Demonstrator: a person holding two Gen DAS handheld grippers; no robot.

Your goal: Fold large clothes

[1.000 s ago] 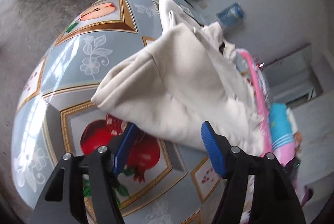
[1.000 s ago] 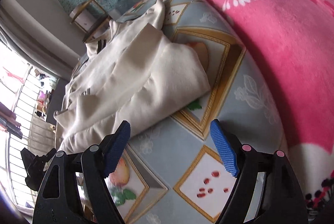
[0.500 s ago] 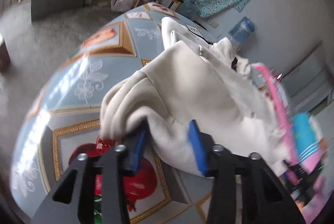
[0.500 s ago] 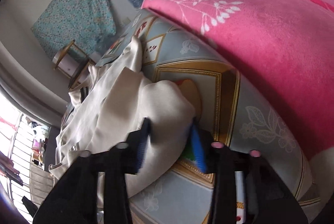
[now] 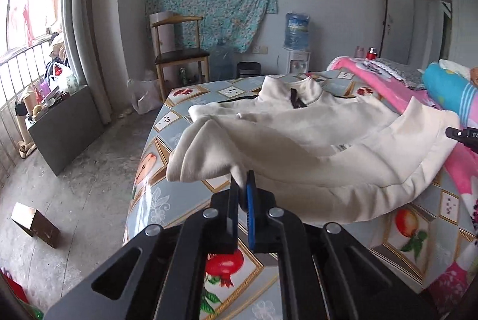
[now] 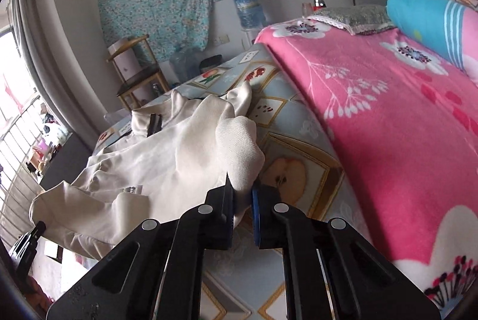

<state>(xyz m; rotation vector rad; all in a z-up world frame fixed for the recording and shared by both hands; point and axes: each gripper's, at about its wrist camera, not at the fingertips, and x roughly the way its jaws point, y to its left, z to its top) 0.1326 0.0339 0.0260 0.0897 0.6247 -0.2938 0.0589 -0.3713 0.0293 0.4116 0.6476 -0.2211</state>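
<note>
Looking over the bed [image 5: 167, 123] first, I saw its fruit-patterned cover carrying the cream sweatshirt [image 5: 298, 141], which lay spread across it with the collar toward the far end and the near hem raised off the cover. A pink blanket [image 6: 388, 117] sat just beside the garment on my right.

The sweatshirt was my main worry. Its near edge sagged in a long curve between my two holds, and I judged that if I carried the hem forward unevenly, the fold would land crooked or the slack middle would bunch under itself. The body looked thick and soft, so it could also drag the sleeves out of line. On the right, the raised corner hung close to the pink blanket, and I thought it might catch on it.

My left gripper [image 5: 243, 185] had shut on a thin pinch of the hem at the left corner. Only a little cloth showed between the pads, and a tug could pull it free. My right gripper [image 6: 242, 194] was closing on the other corner, with a fuller wad of ribbed cuff or hem between the fingers; that grip looked safer, though the bulk could roll out sideways.

As for writing, I saw a small tag [image 5: 343, 147] on the sweatshirt, but it was too small to read. The water bottle [image 5: 295, 30] by the far wall had a label I could not make out either.
</note>
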